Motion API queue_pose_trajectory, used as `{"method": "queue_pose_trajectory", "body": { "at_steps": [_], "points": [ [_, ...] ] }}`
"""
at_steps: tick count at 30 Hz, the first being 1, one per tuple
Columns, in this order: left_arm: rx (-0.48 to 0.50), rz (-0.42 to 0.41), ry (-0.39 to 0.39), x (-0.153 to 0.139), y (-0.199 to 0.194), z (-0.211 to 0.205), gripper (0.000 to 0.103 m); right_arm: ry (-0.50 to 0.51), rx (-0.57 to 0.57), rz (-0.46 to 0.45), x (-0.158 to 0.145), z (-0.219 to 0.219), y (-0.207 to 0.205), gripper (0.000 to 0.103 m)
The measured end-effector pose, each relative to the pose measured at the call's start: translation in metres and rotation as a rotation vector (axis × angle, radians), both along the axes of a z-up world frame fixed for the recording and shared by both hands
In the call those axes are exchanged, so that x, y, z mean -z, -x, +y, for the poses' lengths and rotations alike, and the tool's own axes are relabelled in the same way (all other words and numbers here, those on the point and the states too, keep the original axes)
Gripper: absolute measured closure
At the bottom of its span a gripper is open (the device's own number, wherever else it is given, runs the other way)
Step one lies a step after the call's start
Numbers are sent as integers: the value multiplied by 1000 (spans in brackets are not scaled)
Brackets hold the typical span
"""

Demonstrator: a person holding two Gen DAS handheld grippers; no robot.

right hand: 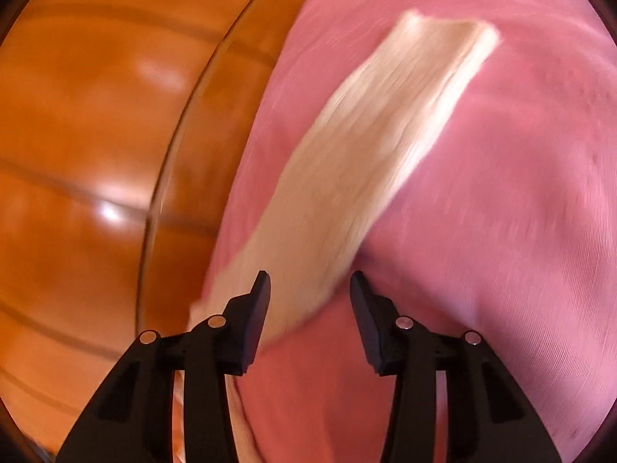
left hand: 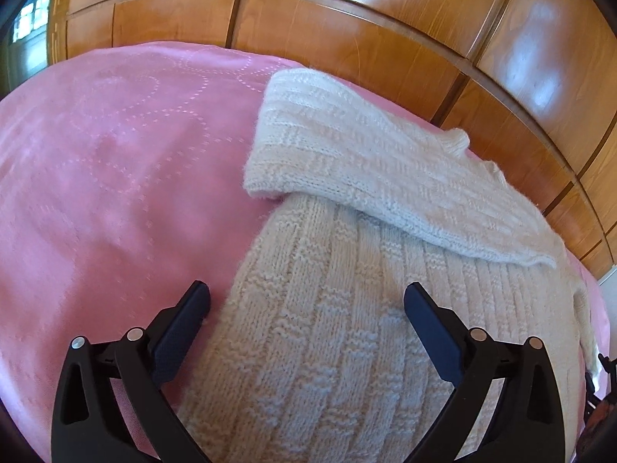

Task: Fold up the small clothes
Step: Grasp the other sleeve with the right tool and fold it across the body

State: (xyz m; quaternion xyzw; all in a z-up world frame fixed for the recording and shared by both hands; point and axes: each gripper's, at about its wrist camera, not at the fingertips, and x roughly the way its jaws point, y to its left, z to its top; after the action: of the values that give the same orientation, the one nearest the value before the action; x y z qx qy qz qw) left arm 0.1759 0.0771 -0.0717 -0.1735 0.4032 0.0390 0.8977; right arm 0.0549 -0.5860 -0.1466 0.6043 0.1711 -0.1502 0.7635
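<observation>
The pink bedspread (left hand: 96, 177) is spread over a bed beside wooden wardrobe panels (left hand: 347, 31), giving a flat surface for folding. On it the cream knitted sweater (left hand: 327, 328) is laid out, one sleeve (left hand: 366, 177) already turned across the body. The other sleeve (right hand: 366, 162), heavily blurred, is stretched out on the bedspread. The left gripper (left hand: 306, 301) is held released over the sweater's edge; the right gripper (right hand: 310, 281) is likewise released, grasping nothing. No containers are seen

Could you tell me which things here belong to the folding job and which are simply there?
Job: cream knitted sweater, its sleeve folded across, left gripper, right gripper.
Just there: pink bedspread, wooden wardrobe.
</observation>
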Motion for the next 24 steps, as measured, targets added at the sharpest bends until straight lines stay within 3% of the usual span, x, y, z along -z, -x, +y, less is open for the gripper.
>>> {"method": "queue_pose_trajectory", "body": {
  "at_steps": [6, 8, 11, 13, 18, 24],
  "points": [
    [1, -10, 2, 1, 1, -2, 4, -86, 62, 4, 9, -31, -2, 84],
    [0, -17, 6, 2, -1, -2, 4, -92, 67, 28, 10, -41, -4, 98],
    [1, -20, 0, 2, -3, -4, 4, -84, 63, 72, 5, -41, -7, 96],
    [1, -23, -1, 3, -4, -5, 4, -8, 44, 101, -14, -35, -15, 96],
    [2, -29, 8, 2, -4, -5, 4, 216, -48, 77, -70, 1, -44, 96],
    [1, -33, 18, 2, -3, -4, 4, 430, -255, 23, -127, 101, -99, 96]
  ]
}}
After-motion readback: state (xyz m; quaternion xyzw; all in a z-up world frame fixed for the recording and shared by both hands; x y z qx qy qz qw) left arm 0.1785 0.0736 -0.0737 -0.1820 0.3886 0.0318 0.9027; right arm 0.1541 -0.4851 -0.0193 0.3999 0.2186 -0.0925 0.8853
